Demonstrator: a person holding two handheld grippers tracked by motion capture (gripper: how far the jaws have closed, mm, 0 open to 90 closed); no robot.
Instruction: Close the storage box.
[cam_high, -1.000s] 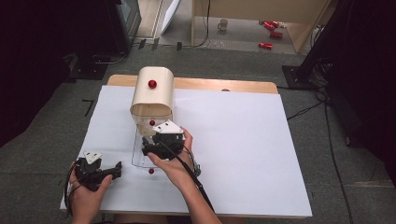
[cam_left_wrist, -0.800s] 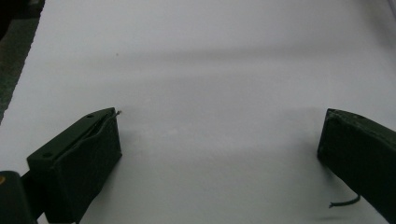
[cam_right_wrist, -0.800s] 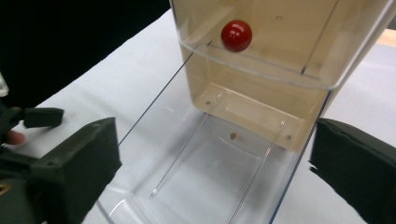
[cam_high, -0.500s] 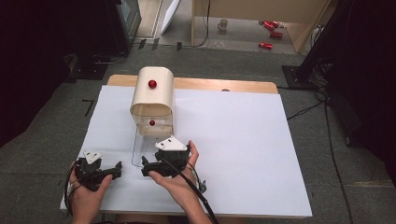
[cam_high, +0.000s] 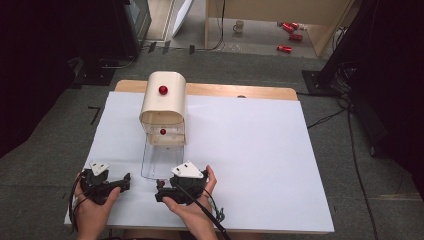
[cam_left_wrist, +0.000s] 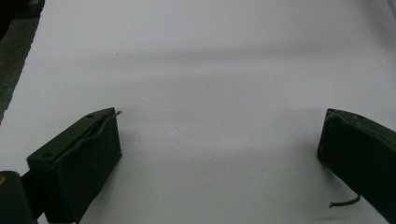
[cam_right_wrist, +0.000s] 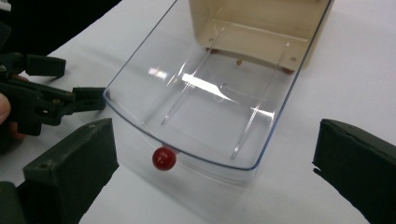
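Clear drawer (cam_high: 161, 159) hard to read from high view, walls nearly vanish against white table (cam_high: 260, 150); its back end is hidden inside cream cabinet (cam_high: 163, 102). Drawer pulled out toward person, red knob (cam_right_wrist: 164, 158) at front, sitting between right gripper (cam_right_wrist: 215, 154) jaws at approx 12 o'clock, not touching; jaws wide apart, released. Left gripper (cam_left_wrist: 219, 140) jaws also spread, nothing held, at 9 o'clock of drawer front. Vs 1 s ago: right gripper backed off from cabinet, drawer out further.
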